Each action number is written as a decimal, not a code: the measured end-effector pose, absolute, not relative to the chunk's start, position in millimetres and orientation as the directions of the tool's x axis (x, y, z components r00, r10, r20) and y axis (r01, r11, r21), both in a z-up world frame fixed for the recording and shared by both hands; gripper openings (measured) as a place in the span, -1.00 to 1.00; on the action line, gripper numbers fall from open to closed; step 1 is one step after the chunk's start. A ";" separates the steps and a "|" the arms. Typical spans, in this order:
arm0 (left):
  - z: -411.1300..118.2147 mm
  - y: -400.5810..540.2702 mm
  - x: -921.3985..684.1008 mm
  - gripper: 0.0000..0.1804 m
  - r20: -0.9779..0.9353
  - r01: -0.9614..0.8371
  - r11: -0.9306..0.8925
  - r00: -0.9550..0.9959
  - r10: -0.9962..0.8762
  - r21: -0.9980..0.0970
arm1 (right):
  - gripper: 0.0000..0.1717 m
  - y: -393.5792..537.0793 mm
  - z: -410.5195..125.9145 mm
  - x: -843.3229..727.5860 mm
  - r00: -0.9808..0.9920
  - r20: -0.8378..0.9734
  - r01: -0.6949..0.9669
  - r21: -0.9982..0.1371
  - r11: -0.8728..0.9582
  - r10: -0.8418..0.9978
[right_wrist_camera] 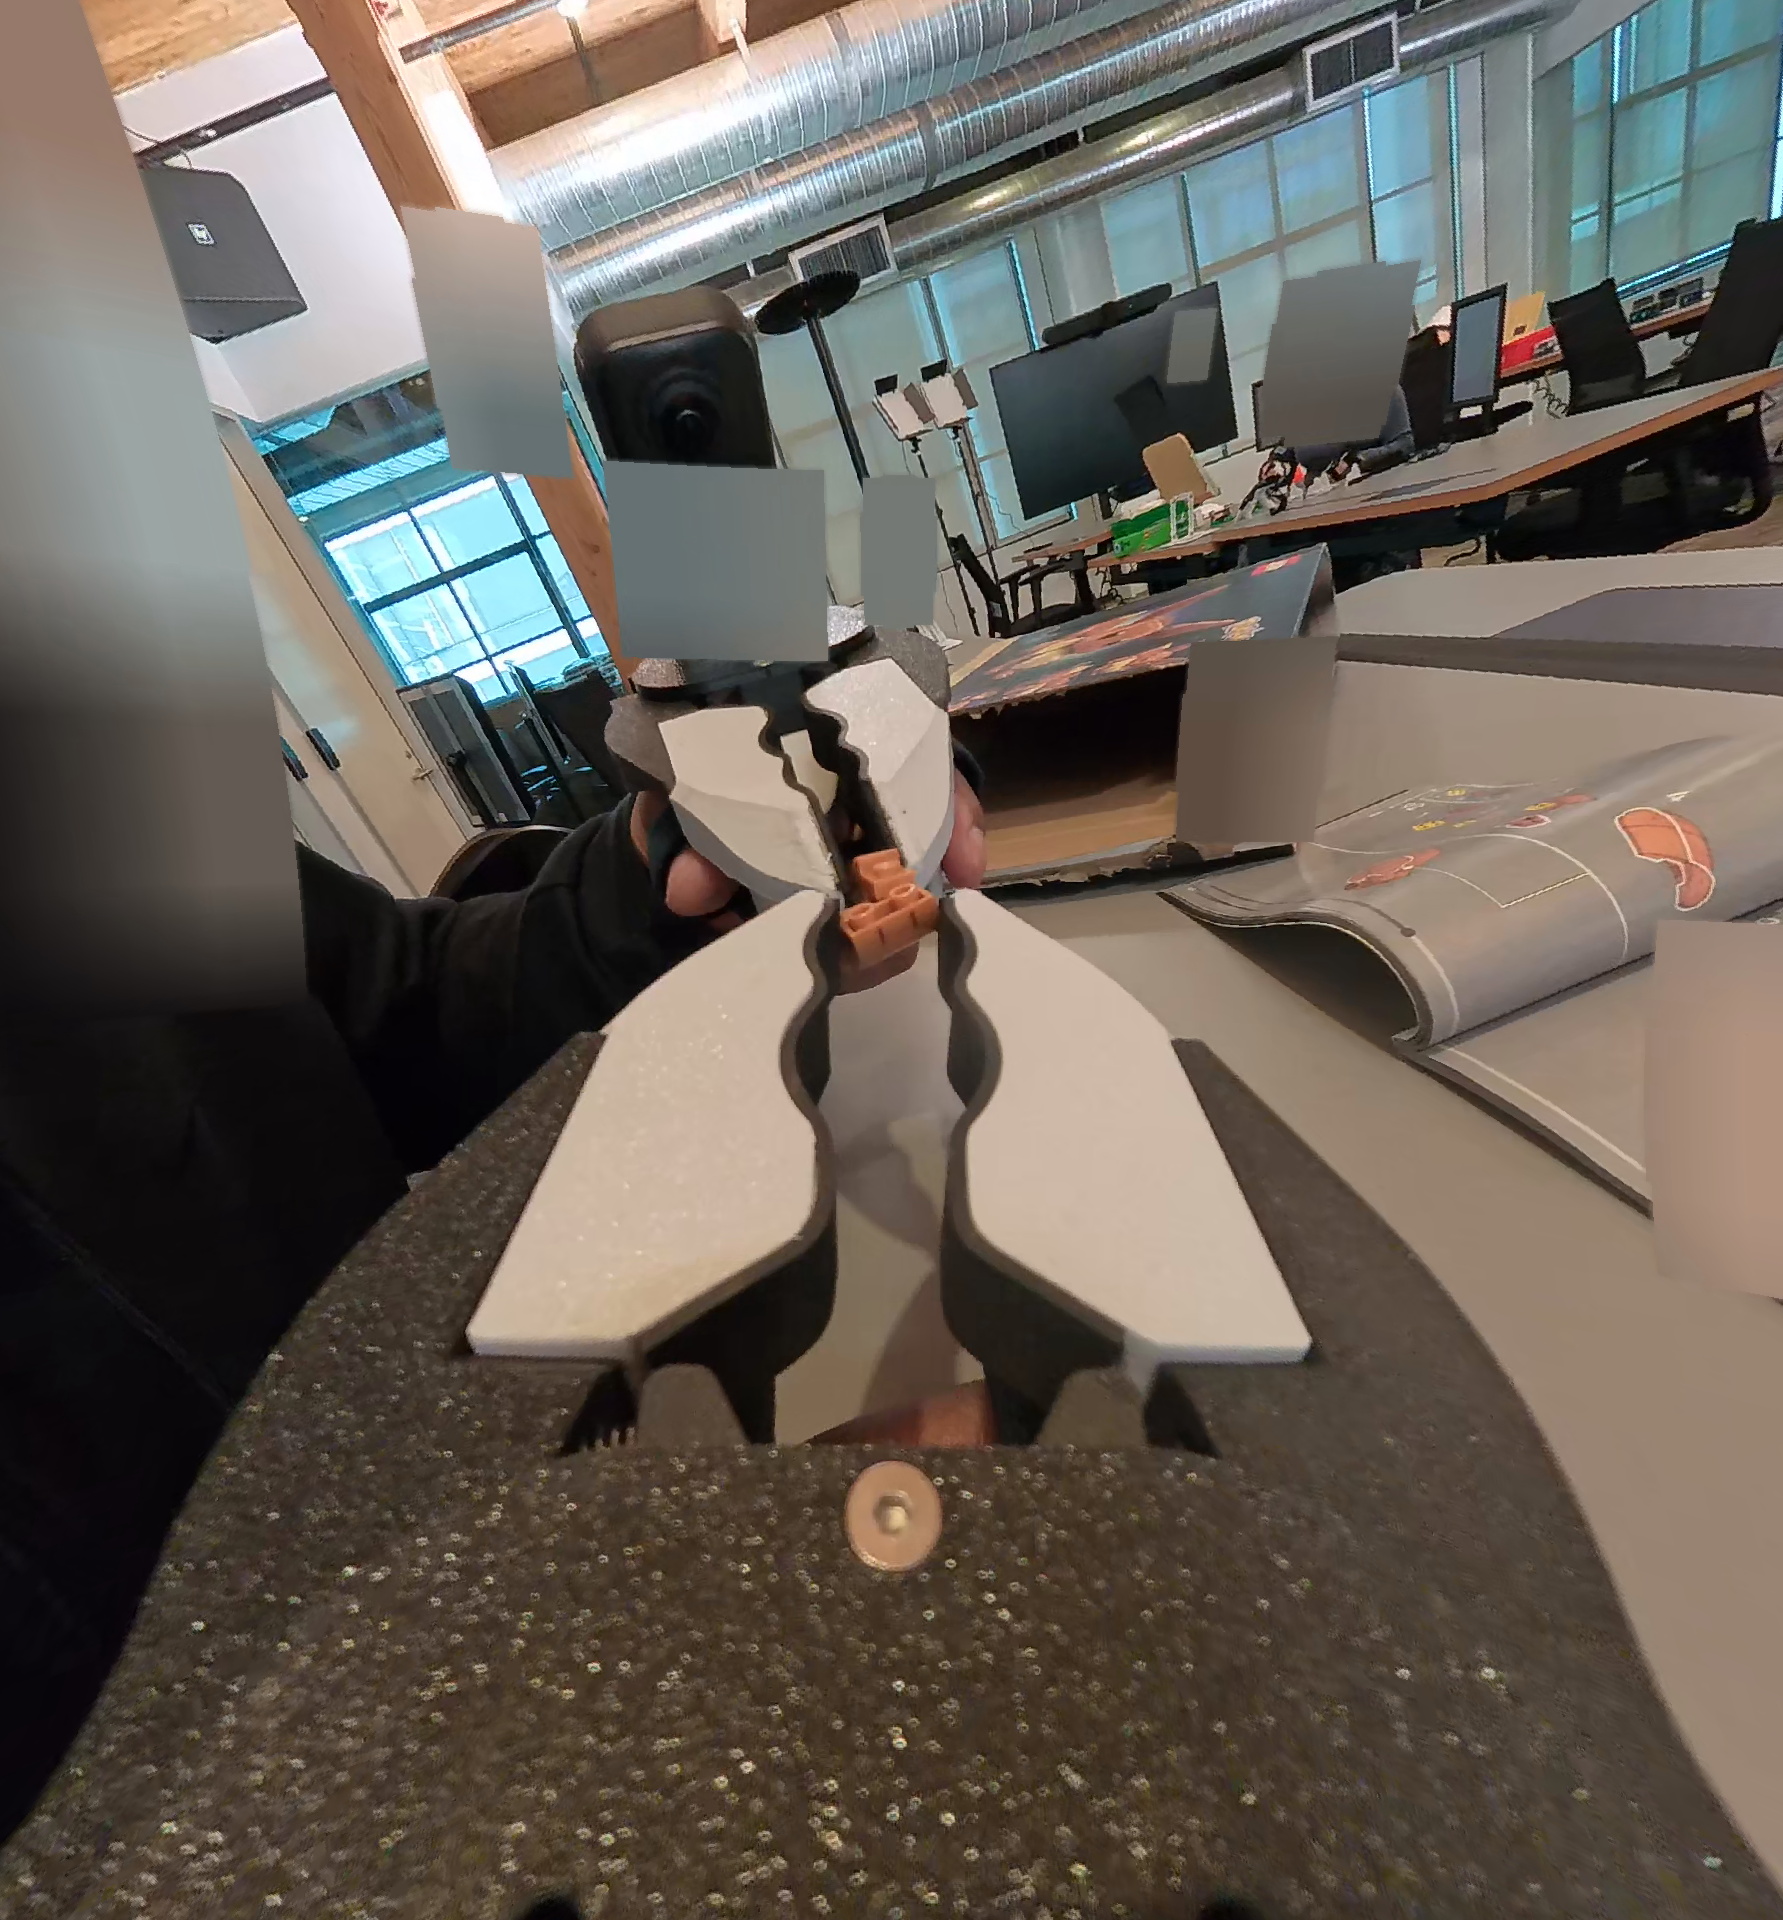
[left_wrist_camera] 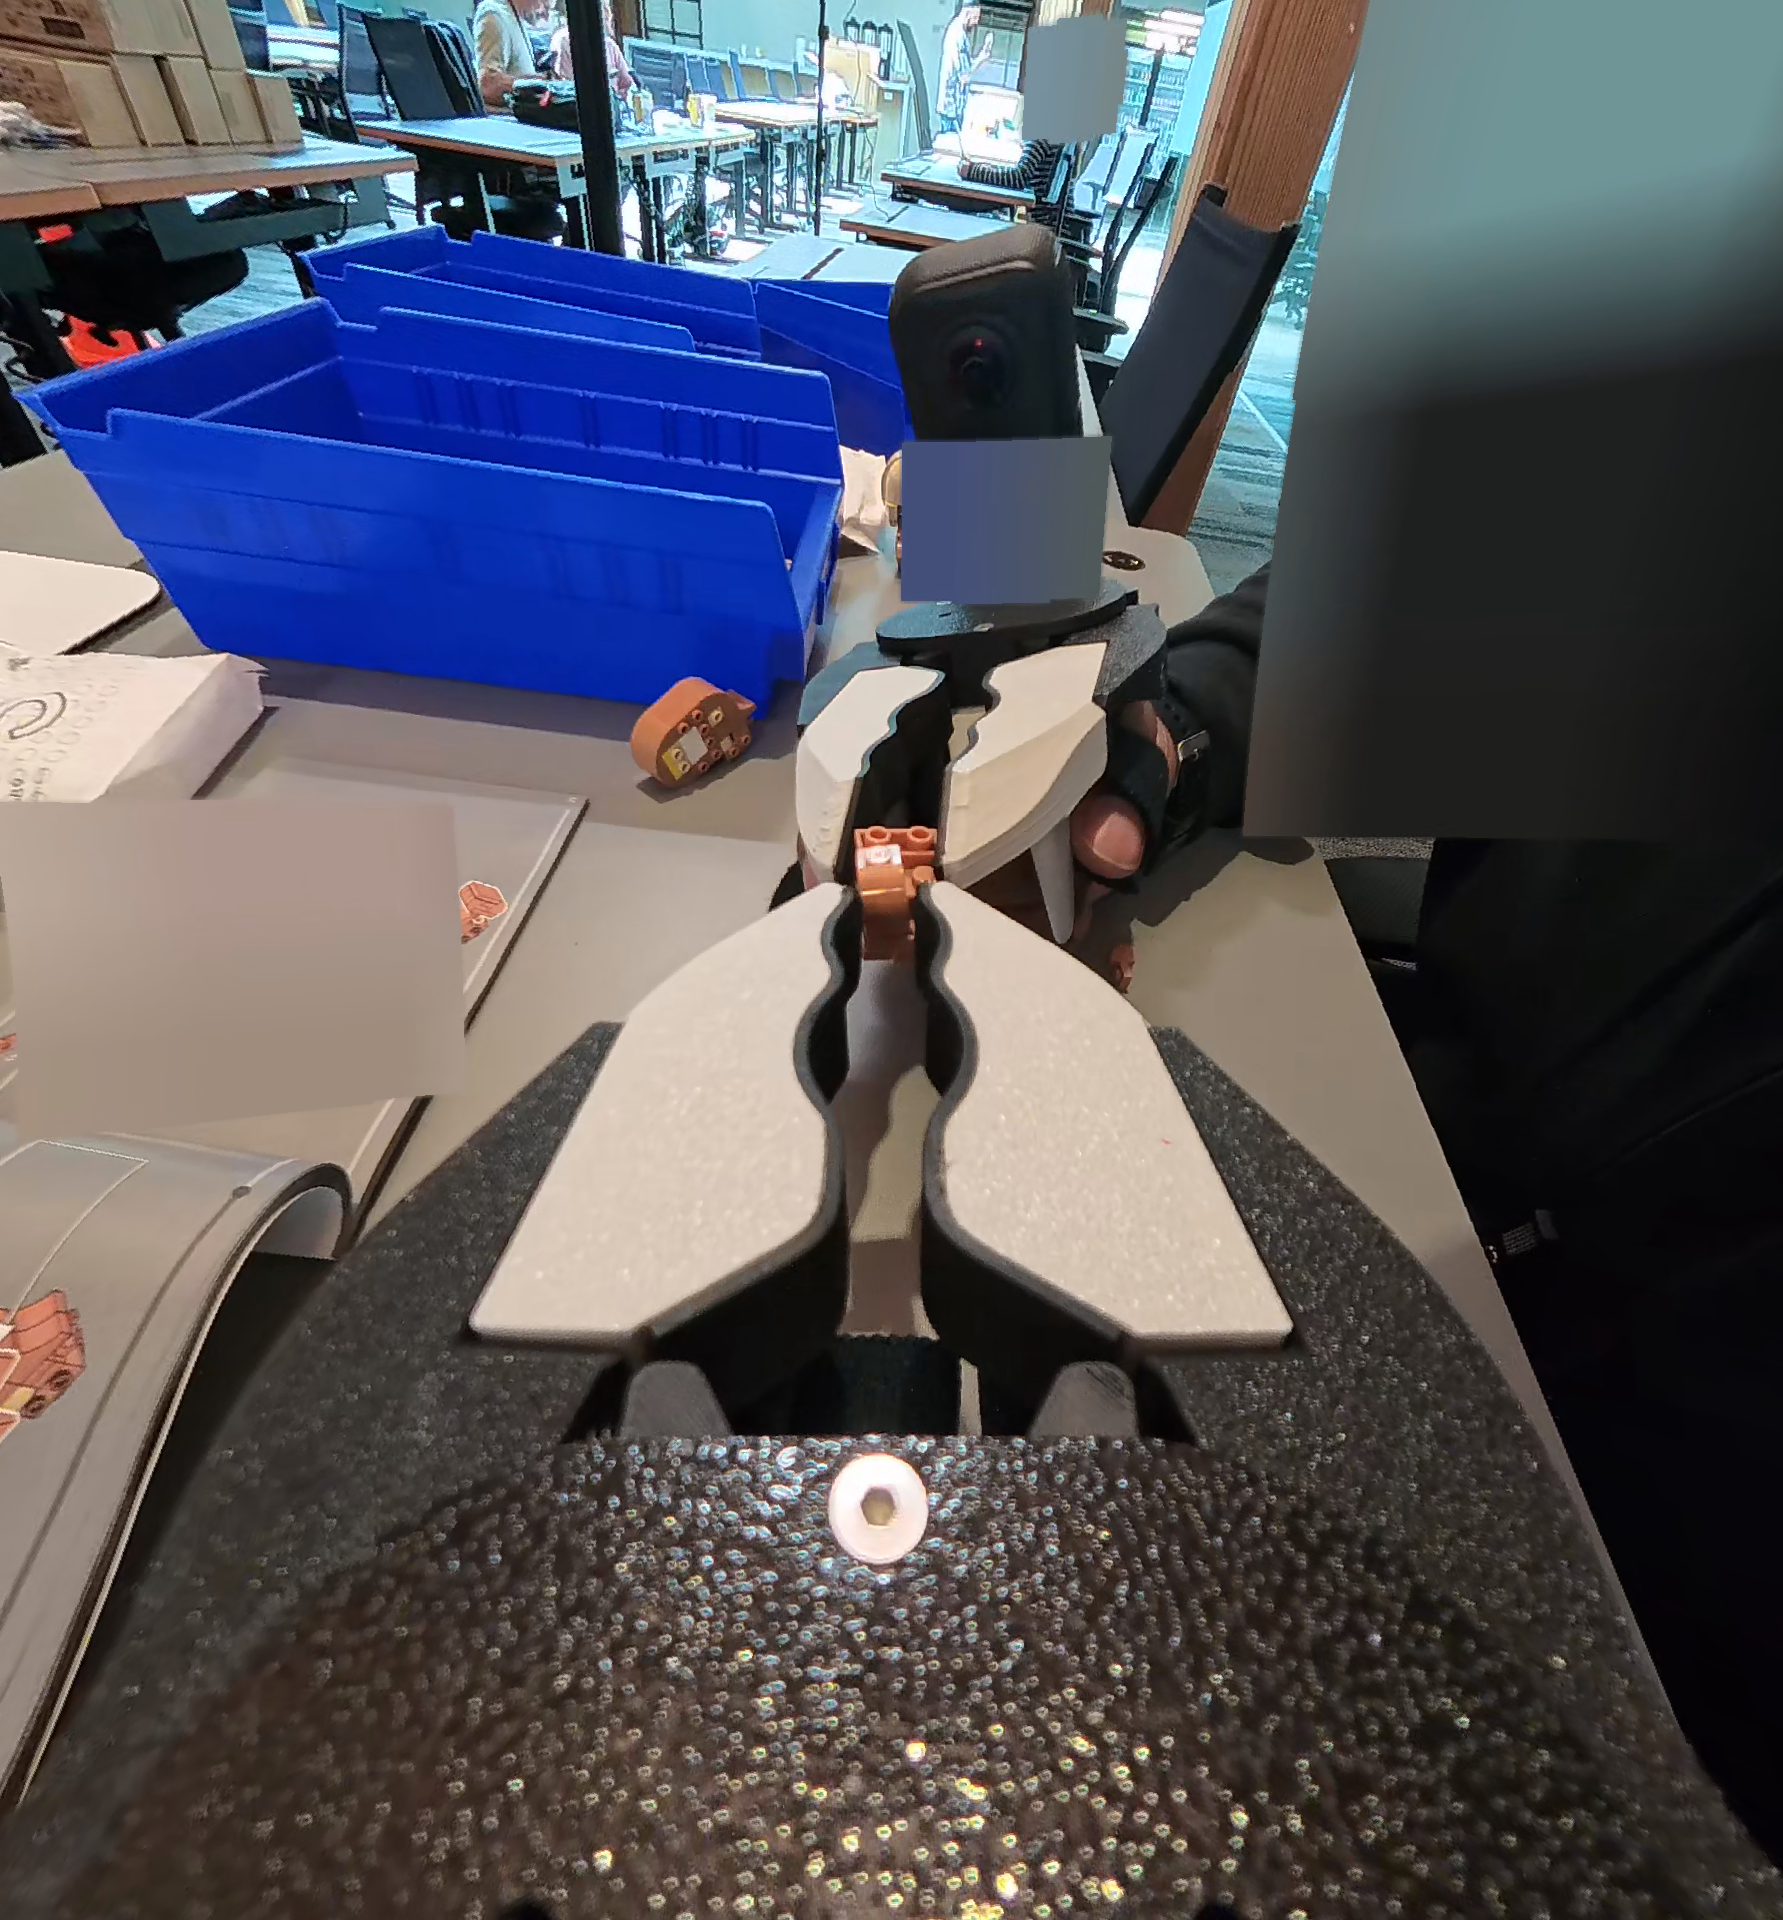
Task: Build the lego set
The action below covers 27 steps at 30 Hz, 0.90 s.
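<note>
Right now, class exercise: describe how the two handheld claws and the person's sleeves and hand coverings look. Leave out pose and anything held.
Both the left claw and the right claw look alike: two broad pale grey fingers with wavy black inner pads, set on a speckled black body with one central fastener. Each carries a black camera on top. The person wears black sleeves and black fingerless gloves.

Two grippers (left_wrist_camera: pixel 882 899) (right_wrist_camera: pixel 887 914), several nested blue bins (left_wrist_camera: pixel 451 499), one brown brick assembly (left_wrist_camera: pixel 693 729) beside bins, one open booklet (right_wrist_camera: pixel 1489 914), one cardboard box (right_wrist_camera: pixel 1074 748).
</note>
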<state>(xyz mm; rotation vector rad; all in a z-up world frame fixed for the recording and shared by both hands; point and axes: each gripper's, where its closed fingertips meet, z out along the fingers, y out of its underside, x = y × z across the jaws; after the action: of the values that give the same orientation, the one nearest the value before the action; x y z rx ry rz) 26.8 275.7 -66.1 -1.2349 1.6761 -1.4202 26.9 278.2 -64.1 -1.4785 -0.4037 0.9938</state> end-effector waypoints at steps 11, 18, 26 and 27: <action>-64.3 274.8 27.1 -0.87 0.100 -0.248 -0.004 -0.378 -0.920 -0.969 | -0.80 277.8 -62.0 28.3 0.555 -0.355 -0.325 -0.925 -0.197 0.753; -63.7 272.9 27.2 -0.86 0.087 -0.237 0.008 -0.388 -0.918 -0.972 | -0.80 277.1 -61.2 28.1 0.547 -0.358 -0.329 -0.923 -0.199 0.757; -62.6 269.5 26.2 -0.82 0.067 -0.226 0.028 -0.403 -0.913 -0.974 | -0.80 273.5 -59.2 25.2 0.532 -0.341 -0.323 -0.928 -0.187 0.775; -62.5 269.3 26.2 -0.82 0.063 -0.224 0.032 -0.403 -0.913 -0.974 | -0.80 273.4 -59.0 25.2 0.531 -0.341 -0.324 -0.928 -0.187 0.776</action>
<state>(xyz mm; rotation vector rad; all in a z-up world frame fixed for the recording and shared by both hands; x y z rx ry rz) 26.2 269.3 -62.5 -1.1623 1.6889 -1.4116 25.2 273.4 -59.0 -1.4436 -0.4166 1.0367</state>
